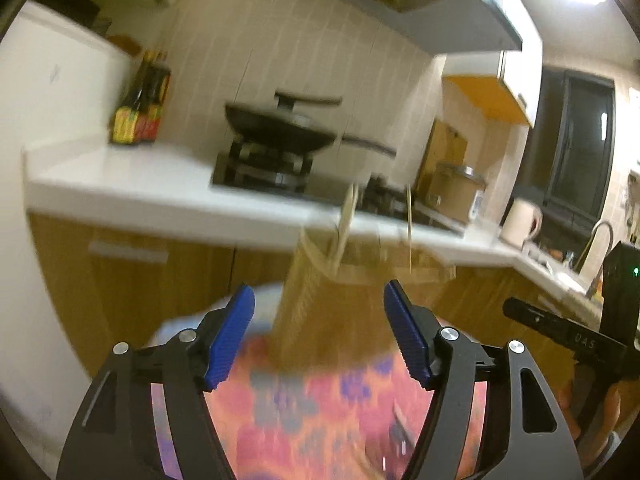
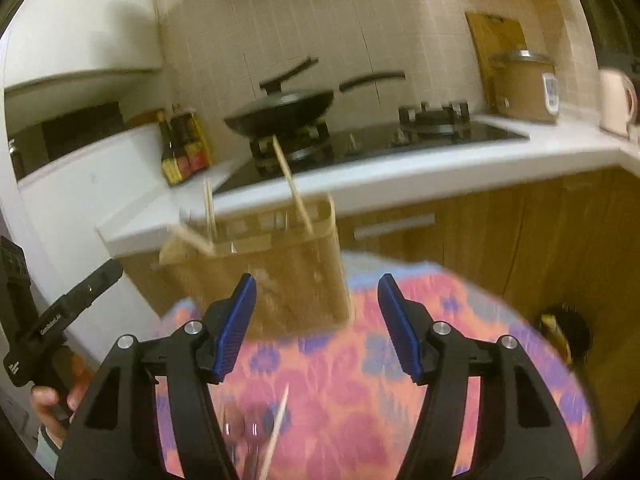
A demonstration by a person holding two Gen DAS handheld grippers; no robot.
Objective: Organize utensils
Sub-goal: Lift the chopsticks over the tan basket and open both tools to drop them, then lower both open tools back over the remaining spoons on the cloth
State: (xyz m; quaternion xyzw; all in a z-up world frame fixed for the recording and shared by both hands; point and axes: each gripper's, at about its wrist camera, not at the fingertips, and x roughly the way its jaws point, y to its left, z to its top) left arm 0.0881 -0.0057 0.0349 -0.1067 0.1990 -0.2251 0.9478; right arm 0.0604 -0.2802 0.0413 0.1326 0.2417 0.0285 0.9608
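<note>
A tan wooden utensil holder [image 1: 332, 308] stands on a round table with a pink and purple flowered cloth [image 1: 320, 412]. Several chopsticks [image 1: 346, 216] stick up out of it. My left gripper [image 1: 320, 300] is open and points at the holder, with nothing pressed between its blue pads. In the right wrist view the same holder [image 2: 280, 280] stands just ahead, chopsticks [image 2: 290, 184] leaning in it. My right gripper [image 2: 316, 284] is open and empty. A loose chopstick [image 2: 278, 424] lies on the cloth [image 2: 400, 400] under the right gripper, beside blurred shiny utensils [image 2: 240, 428].
Behind the table runs a white counter [image 1: 132, 184] over wooden cabinets. On it are a black wok [image 1: 280, 128] on a gas stove, sauce bottles [image 1: 140, 116], a rice cooker [image 2: 524, 88] and a white kettle [image 1: 520, 220]. A dark round object [image 2: 568, 332] sits low at right.
</note>
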